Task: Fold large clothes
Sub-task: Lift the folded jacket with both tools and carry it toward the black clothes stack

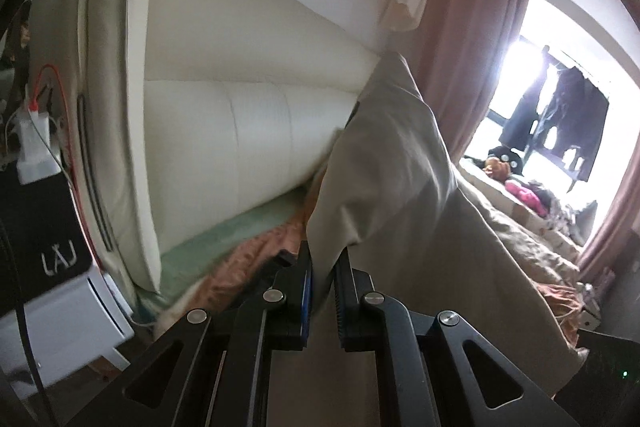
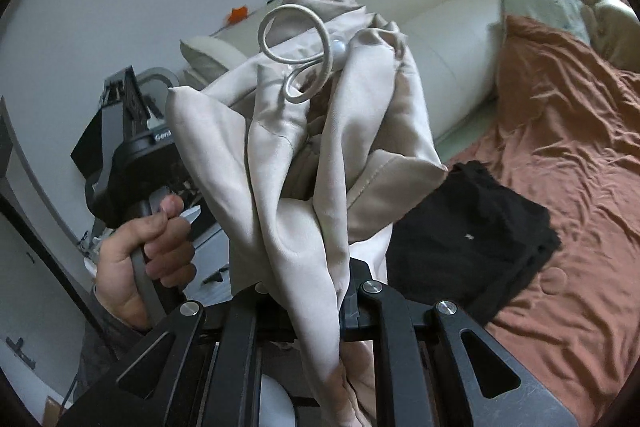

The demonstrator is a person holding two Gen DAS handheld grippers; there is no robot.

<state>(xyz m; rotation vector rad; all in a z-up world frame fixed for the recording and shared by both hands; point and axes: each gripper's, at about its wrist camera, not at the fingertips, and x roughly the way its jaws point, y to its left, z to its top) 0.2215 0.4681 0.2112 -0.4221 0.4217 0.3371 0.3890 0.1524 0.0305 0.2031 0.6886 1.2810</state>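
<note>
A large beige garment (image 1: 384, 171) hangs in the air over the bed. My left gripper (image 1: 324, 267) is shut on a fold of it, and the cloth rises above the jaws and drapes to the right. In the right wrist view my right gripper (image 2: 320, 291) is shut on a bunched part of the same beige garment (image 2: 320, 131), which stands up in folds with a grey drawstring loop (image 2: 296, 43) on top. The person's hand (image 2: 148, 251) holding the left gripper shows at the left, behind the cloth.
A bed with a rust-orange sheet (image 2: 560, 155) lies below. A folded black garment (image 2: 468, 231) rests on it. A cream padded headboard (image 1: 240, 115) runs along the wall. A white bedside unit (image 1: 60, 323) stands at the left. Pink curtains (image 1: 472, 47) and a bright window (image 1: 560, 99) are at the right.
</note>
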